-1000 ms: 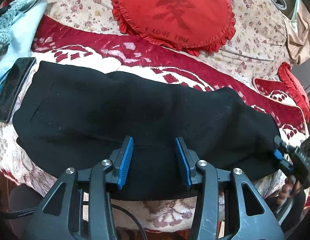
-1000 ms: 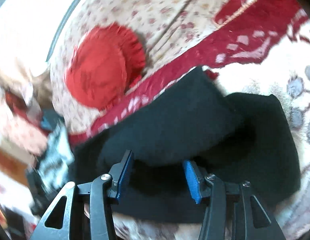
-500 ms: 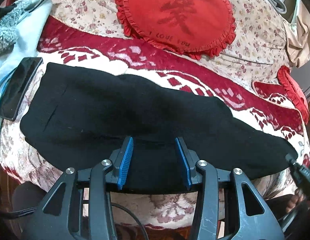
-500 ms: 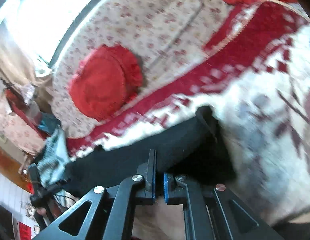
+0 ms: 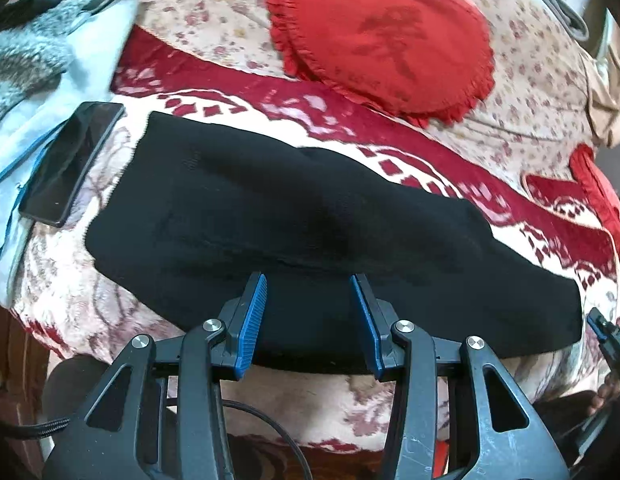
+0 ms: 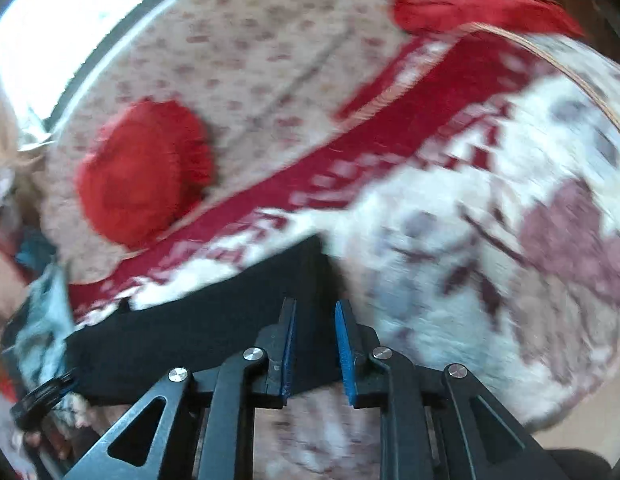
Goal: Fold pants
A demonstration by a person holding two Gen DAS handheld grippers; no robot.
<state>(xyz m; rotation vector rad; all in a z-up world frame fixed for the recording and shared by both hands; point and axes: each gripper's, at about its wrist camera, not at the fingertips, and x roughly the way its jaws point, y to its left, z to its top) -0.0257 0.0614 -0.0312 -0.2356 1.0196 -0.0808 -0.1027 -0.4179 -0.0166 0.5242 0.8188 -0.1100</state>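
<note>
The black pants (image 5: pixel 310 236) lie folded in a long band across the red and white blanket (image 5: pixel 390 164). My left gripper (image 5: pixel 310 292) is open, its blue pads over the pants' near edge at the middle. In the right wrist view, blurred by motion, my right gripper (image 6: pixel 314 320) is open with a narrow gap. It hangs over the right end of the pants (image 6: pixel 213 320), whose corner shows between the jaws. The right gripper's tip also shows at the left wrist view's right edge (image 5: pixel 602 328).
A dark phone (image 5: pixel 71 162) lies left of the pants beside pale blue and grey fabric (image 5: pixel 37 60). A round red cushion (image 5: pixel 384 36) sits behind, another (image 5: pixel 602 196) at far right. The bed's front edge is just below the pants.
My right gripper pulled the pants' right end out straight, shut on it half a second ago, and has now opened. The left gripper stayed open and shifted slightly closer.
</note>
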